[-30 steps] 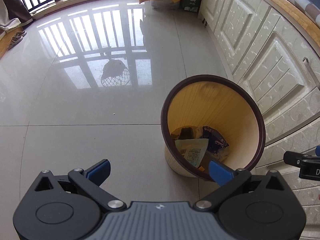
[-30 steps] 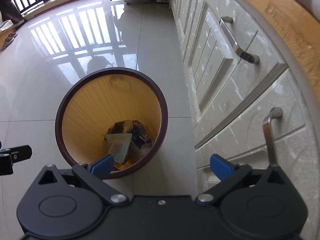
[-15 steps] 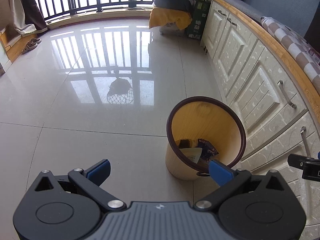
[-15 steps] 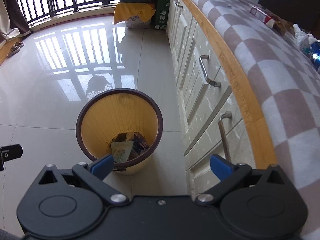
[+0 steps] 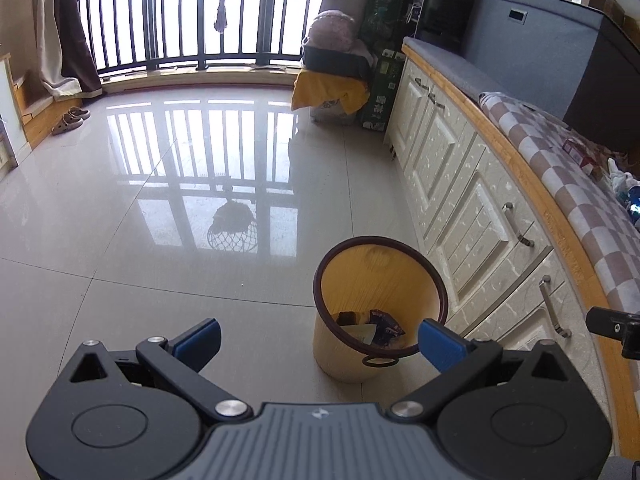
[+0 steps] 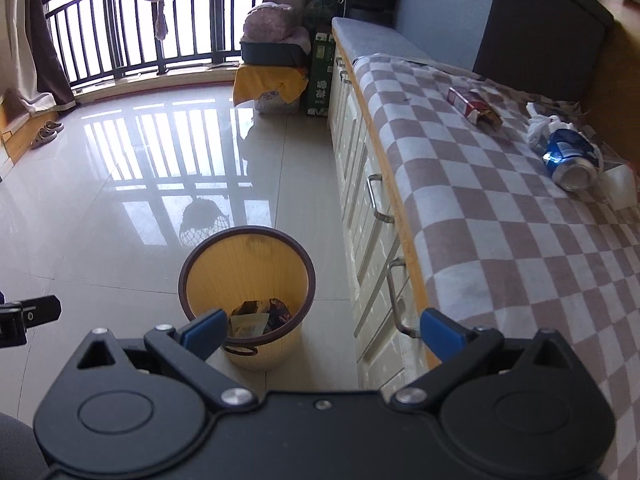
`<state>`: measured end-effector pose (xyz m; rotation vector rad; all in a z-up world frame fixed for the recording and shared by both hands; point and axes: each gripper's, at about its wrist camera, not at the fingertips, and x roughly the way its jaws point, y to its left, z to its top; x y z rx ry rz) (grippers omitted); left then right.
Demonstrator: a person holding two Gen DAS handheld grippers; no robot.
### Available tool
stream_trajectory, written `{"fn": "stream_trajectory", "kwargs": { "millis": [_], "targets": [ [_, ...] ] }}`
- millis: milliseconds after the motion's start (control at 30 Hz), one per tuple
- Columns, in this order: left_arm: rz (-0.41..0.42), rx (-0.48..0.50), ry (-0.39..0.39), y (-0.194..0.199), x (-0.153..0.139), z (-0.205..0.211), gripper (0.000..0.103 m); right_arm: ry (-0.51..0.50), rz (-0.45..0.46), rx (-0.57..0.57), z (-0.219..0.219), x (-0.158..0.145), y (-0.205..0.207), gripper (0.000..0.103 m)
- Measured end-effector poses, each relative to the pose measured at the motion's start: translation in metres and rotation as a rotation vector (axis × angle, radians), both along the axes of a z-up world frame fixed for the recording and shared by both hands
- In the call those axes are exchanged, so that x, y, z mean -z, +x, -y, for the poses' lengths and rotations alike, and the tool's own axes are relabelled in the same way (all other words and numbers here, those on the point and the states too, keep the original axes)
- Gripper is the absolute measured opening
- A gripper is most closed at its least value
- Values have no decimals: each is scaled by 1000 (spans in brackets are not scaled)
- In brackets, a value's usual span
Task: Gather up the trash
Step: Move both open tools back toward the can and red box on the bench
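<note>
A tan waste bin with a dark brown rim (image 5: pixel 380 280) (image 6: pixel 248 268) stands on the tiled floor beside the cabinets, with wrappers and paper (image 5: pixel 380 330) (image 6: pixel 260 318) in its bottom. On the checked cloth of the counter lie a red carton (image 6: pixel 474 106), a crumpled white tissue (image 6: pixel 544 124) and a blue can on its side (image 6: pixel 572 160). My left gripper (image 5: pixel 318 342) hangs open and empty high above the floor, left of the bin. My right gripper (image 6: pixel 324 330) is open and empty too, above the bin and the counter edge.
White cabinets with metal handles (image 6: pixel 376 200) run along the right under the wood-edged counter (image 5: pixel 532 184). Boxes and a yellow-covered stack (image 5: pixel 332 88) stand at the far end. A barred balcony window (image 5: pixel 172 20), a curtain (image 5: pixel 64 28) and slippers (image 5: pixel 72 118) lie beyond the glossy floor.
Both grippers have risen and pulled back from the bin, which now looks smaller and lower. The counter top with its trash has come into the right wrist view.
</note>
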<state>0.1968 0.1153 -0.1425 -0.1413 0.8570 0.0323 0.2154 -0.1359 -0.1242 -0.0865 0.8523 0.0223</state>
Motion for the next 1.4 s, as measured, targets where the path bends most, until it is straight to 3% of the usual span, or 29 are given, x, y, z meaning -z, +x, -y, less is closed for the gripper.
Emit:
{"fn": "stream_trajectory", "kwargs": {
  "millis": [633, 1033, 1400],
  "targets": [
    [227, 83, 38, -57, -68, 51, 103, 16, 217, 92, 65, -72, -84, 103],
    [342, 210, 17, -59, -93, 121, 103, 22, 320, 154, 128, -85, -104, 103],
    [374, 344, 1, -40, -88, 194, 103, 32, 352, 259, 199, -76, -95, 103]
  ]
}}
